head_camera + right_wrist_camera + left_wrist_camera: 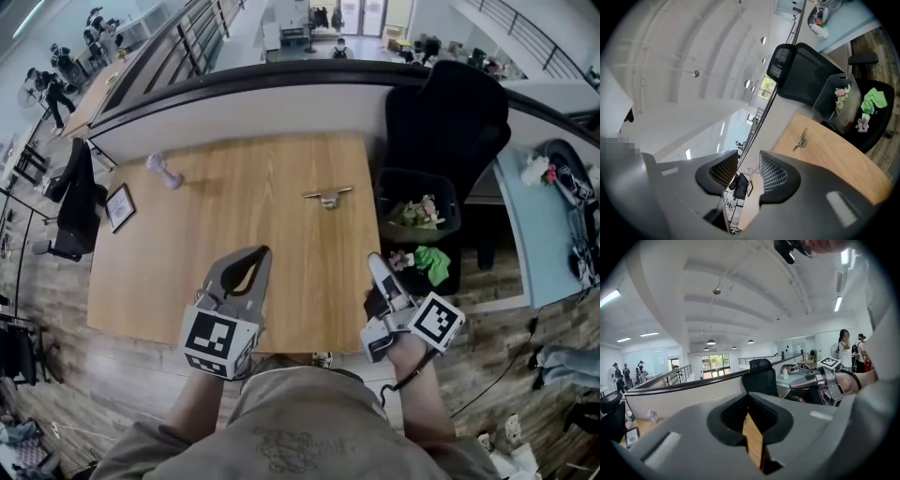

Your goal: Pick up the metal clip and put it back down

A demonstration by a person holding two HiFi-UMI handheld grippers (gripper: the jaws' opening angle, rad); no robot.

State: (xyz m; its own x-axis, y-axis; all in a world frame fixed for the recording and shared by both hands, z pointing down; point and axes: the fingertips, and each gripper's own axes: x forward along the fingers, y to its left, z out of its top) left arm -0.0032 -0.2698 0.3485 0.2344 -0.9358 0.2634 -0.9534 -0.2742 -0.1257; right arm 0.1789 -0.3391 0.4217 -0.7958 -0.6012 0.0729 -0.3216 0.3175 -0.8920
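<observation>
Holds the left hand-held gripper (261, 253) closed on nothing and the right hand-held gripper (375, 262) slightly parted and empty over the near edge of the tabletop (187, 281), seemingly poised to reach the metal clip (327, 196) lying flat toward the far right, well apart

R claw (747, 169) sitting w/ jaws apart, nothing btwn them; metal clip (801, 139) lying on counter (834, 157) ahead, near black chair (808, 75) & bin (836, 101).

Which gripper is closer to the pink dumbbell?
Left. The left gripper is right of the pink dumbbell, toward the table's near edge; the right gripper is at its right edge.
</observation>
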